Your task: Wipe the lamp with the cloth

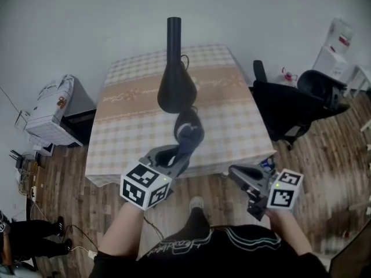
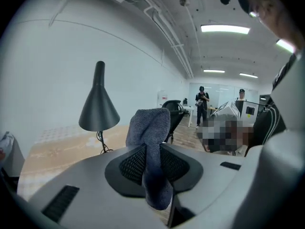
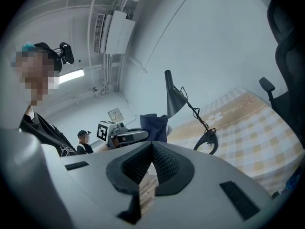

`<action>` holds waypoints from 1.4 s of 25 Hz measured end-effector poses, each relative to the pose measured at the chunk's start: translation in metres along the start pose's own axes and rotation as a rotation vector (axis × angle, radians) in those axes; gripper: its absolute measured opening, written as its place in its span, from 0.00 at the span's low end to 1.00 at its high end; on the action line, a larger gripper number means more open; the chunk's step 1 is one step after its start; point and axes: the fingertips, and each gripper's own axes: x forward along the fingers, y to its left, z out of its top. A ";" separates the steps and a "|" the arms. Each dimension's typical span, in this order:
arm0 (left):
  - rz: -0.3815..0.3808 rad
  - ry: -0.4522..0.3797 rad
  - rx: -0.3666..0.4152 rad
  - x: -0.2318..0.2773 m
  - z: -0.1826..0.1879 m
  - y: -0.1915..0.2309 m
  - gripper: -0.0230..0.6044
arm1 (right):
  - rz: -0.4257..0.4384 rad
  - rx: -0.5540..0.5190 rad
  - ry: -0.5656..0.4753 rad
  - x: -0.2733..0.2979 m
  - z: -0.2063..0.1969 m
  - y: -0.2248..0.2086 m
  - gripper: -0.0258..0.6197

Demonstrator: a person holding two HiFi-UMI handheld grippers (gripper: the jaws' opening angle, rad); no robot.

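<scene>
A black lamp with a cone shade stands on the checked table; its shade faces me in the head view. My left gripper is shut on a dark blue-grey cloth, held over the table's near edge, just short of the shade. In the left gripper view the cloth sticks up and hangs down between the jaws, with the lamp beyond at the left. My right gripper is off the table's near right corner, shut and empty. From the right gripper view the lamp and cloth lie ahead.
A black office chair stands right of the table. A white unit with a printer is at the left. White boxes sit at the far right. Two people stand far off in the room. Cables lie on the wooden floor at the left.
</scene>
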 end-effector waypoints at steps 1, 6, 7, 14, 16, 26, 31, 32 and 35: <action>0.005 -0.025 -0.014 -0.009 0.003 -0.008 0.15 | 0.009 -0.013 0.003 -0.001 -0.001 0.006 0.06; 0.040 -0.120 -0.035 -0.052 0.013 -0.041 0.15 | 0.075 -0.046 0.014 -0.001 -0.007 0.035 0.06; 0.046 -0.134 -0.046 -0.059 0.012 -0.047 0.15 | 0.087 -0.053 0.017 -0.001 -0.008 0.040 0.06; 0.067 -0.243 -0.167 -0.092 0.017 -0.060 0.15 | 0.142 -0.106 0.032 -0.001 -0.004 0.057 0.06; 0.110 -0.253 -0.137 -0.097 0.021 -0.054 0.15 | 0.147 -0.126 0.037 0.000 -0.001 0.060 0.06; 0.135 -0.235 -0.057 -0.086 0.031 -0.019 0.15 | 0.136 -0.171 0.023 0.021 0.016 0.056 0.06; 0.115 -0.248 -0.052 -0.090 0.043 0.021 0.15 | 0.107 -0.171 0.014 0.050 0.030 0.047 0.06; 0.106 -0.251 -0.051 -0.089 0.045 0.030 0.15 | 0.097 -0.166 0.009 0.056 0.034 0.045 0.06; 0.086 -0.255 -0.039 -0.085 0.053 0.059 0.15 | 0.066 -0.155 -0.008 0.076 0.047 0.034 0.06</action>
